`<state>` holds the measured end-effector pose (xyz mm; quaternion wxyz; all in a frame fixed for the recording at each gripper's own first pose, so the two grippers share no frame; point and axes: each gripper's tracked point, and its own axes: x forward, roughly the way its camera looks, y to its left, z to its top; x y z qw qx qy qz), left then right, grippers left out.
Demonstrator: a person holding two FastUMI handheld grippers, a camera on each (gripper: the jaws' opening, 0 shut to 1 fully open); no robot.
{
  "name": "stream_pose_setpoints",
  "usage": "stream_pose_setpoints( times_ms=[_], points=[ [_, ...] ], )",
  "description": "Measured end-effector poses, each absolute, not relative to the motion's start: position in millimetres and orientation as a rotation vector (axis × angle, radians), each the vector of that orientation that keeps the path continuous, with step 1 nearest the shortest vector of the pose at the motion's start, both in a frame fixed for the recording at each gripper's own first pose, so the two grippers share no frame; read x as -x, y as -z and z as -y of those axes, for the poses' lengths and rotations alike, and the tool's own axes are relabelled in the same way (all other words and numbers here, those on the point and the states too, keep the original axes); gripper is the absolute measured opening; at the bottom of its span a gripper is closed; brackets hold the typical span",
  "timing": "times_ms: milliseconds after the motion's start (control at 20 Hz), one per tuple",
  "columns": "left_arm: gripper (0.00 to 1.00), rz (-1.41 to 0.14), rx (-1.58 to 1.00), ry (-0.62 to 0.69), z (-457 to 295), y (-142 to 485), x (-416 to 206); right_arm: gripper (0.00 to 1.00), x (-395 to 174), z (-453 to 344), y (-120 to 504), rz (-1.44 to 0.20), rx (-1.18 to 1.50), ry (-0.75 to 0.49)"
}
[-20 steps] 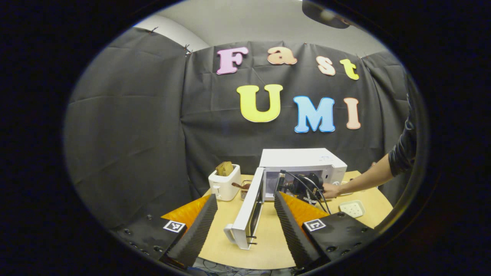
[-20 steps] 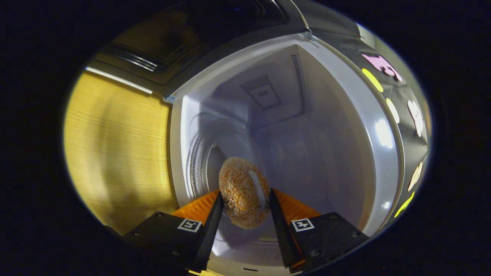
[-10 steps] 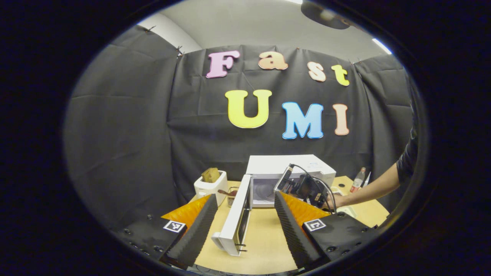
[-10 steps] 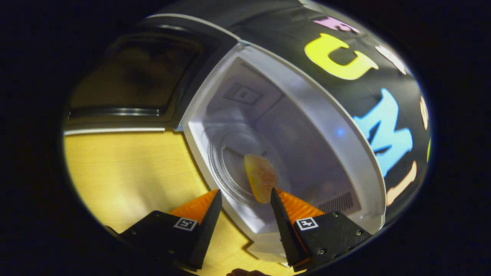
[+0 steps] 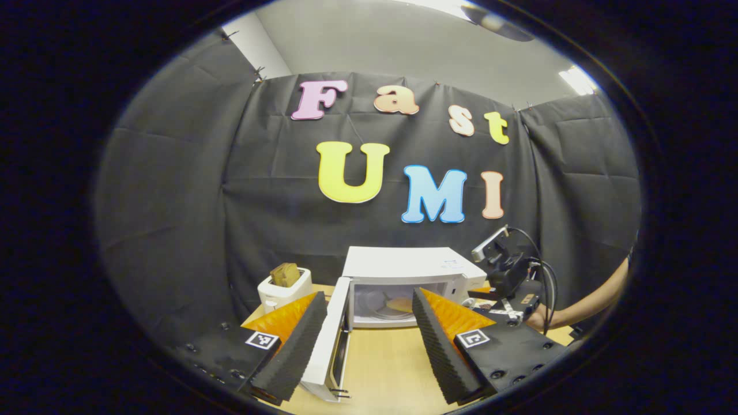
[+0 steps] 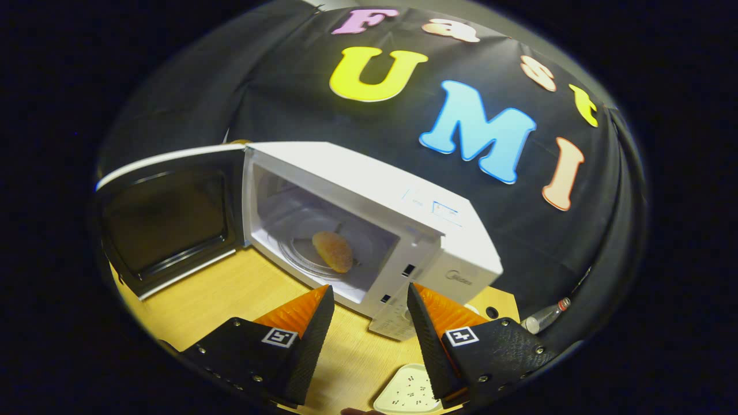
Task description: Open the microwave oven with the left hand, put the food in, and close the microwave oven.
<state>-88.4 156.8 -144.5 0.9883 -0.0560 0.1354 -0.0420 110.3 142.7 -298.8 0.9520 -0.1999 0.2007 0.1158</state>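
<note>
Beyond the right gripper [image 6: 369, 323] fingers [image 6: 314, 323], food [image 6: 332, 251] inside microwave [image 6: 369, 230].

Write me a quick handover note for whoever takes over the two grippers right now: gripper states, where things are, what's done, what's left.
Left gripper: open, holding nothing, facing the microwave from in front of the swung-out door.
Right gripper: open, holding nothing, outside the oven near its control side.
White box-shaped microwave oven: on the pale wooden table, its dark-windowed door wide open.
Round golden-brown bun: lying on the glass turntable inside the cavity.
Done: door opened, food placed.
Left: close the door.
</note>
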Motion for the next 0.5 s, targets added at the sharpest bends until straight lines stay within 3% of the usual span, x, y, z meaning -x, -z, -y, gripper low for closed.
stream_pose_setpoints(
  times_ms=[500],
  points=[
    [0.96,-0.228,0.107,0.228,-137,142,57,0.78,-24,-130,162,-0.205,0.162,-0.078]
  ],
)
